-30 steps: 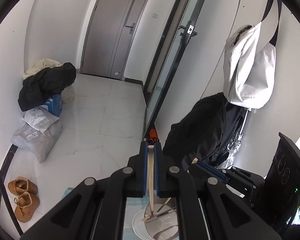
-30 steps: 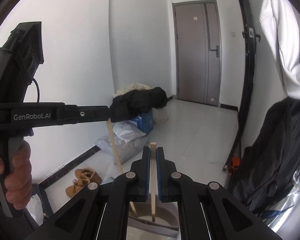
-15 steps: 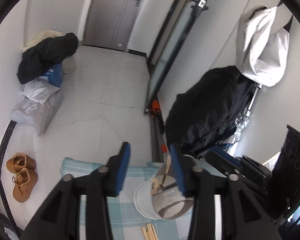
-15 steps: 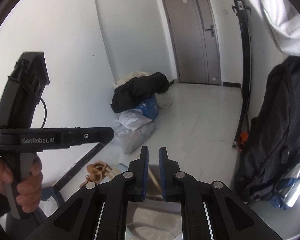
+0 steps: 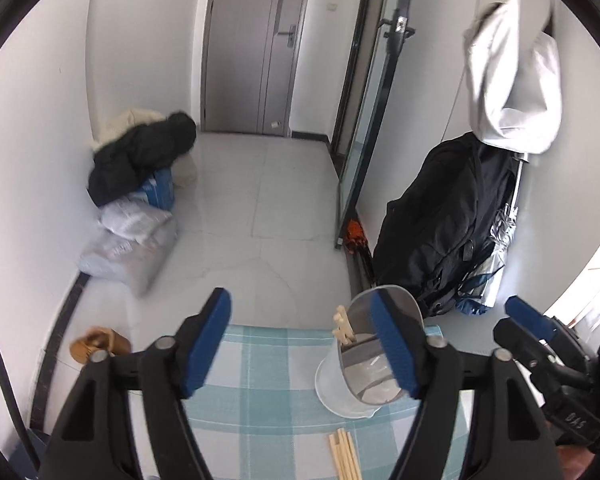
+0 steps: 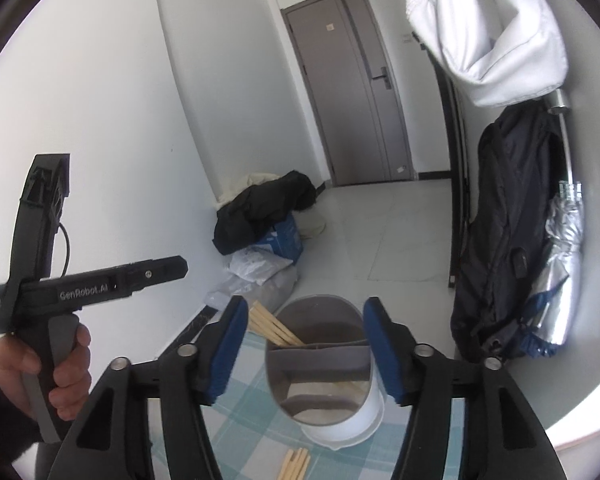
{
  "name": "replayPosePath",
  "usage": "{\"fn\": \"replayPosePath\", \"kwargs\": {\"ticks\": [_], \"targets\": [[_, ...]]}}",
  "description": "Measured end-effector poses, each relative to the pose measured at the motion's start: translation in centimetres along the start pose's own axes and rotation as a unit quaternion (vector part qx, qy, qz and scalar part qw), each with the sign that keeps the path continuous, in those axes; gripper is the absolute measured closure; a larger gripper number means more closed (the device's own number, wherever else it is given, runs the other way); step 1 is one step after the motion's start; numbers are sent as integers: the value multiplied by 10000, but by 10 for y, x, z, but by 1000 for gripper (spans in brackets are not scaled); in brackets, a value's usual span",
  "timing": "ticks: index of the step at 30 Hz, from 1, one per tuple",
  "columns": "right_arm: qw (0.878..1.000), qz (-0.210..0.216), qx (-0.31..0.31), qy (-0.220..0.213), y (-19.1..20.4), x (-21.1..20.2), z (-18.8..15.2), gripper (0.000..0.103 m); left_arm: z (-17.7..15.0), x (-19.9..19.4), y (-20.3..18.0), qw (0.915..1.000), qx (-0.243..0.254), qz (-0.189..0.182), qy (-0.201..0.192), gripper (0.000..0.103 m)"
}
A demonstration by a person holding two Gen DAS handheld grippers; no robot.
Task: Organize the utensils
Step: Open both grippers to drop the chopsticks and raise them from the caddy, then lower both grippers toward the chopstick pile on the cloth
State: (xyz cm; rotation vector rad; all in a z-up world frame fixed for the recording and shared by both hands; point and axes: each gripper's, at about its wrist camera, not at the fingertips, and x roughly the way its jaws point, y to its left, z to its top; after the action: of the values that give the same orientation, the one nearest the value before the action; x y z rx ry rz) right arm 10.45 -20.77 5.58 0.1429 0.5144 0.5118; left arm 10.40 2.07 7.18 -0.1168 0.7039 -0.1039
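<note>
A white and grey utensil holder (image 5: pixel 332 392) (image 6: pixel 340 428) with an inner divider stands on a teal checked cloth (image 5: pixel 268 380). Several wooden chopsticks (image 5: pixel 342 324) (image 6: pixel 276 328) lean in its far compartment. More loose chopsticks (image 5: pixel 344 456) (image 6: pixel 296 464) lie on the cloth in front of it. My left gripper (image 5: pixel 300 308) hovers above the cloth just left of the holder, its jaws opening, nothing between the blue pads. My right gripper (image 6: pixel 306 312) hangs over the holder, jaws opening too, gripping nothing.
A hand (image 6: pixel 60 368) holds the left gripper (image 6: pixel 176 270) at the left of the right wrist view. Beyond the table is tiled floor with bags and clothes (image 5: pixel 140 184), shoes (image 5: pixel 100 344), a black backpack (image 5: pixel 440 224) and a hanging white bag (image 5: pixel 512 80).
Both grippers were shut on a chopstick over the holder. They have let go and opened, the chopsticks now stand in the holder, and both grippers have drawn back from it.
</note>
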Motion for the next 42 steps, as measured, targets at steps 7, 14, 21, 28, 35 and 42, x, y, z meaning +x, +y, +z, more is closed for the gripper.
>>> {"fn": "replayPosePath", "kwargs": {"ticks": [7,14,21,28,35,42], "targets": [[9997,-39,-61,-225,23,-41,-12,33,-15,-32,-12,9993,67,74,-354,19],[9992,-182,-60,-348,35,-69,-33,23,-34,-53,-17,9983,87,166,-551,13],[9974,-325,-193,-605,50,-94,-64,16,-57,-65,-16,9967,14,248,-770,11],[9974,-589,-103,-409,52,-94,-92,13,-83,-65,-14,9960,132,360,-810,11],[9954,-953,-75,34,49,-79,-119,13,-113,-49,-8,9972,80,472,-578,11],[9920,-1137,52,537,41,-60,-141,13,-134,-29,2,9968,4,739,-310,11]]}}
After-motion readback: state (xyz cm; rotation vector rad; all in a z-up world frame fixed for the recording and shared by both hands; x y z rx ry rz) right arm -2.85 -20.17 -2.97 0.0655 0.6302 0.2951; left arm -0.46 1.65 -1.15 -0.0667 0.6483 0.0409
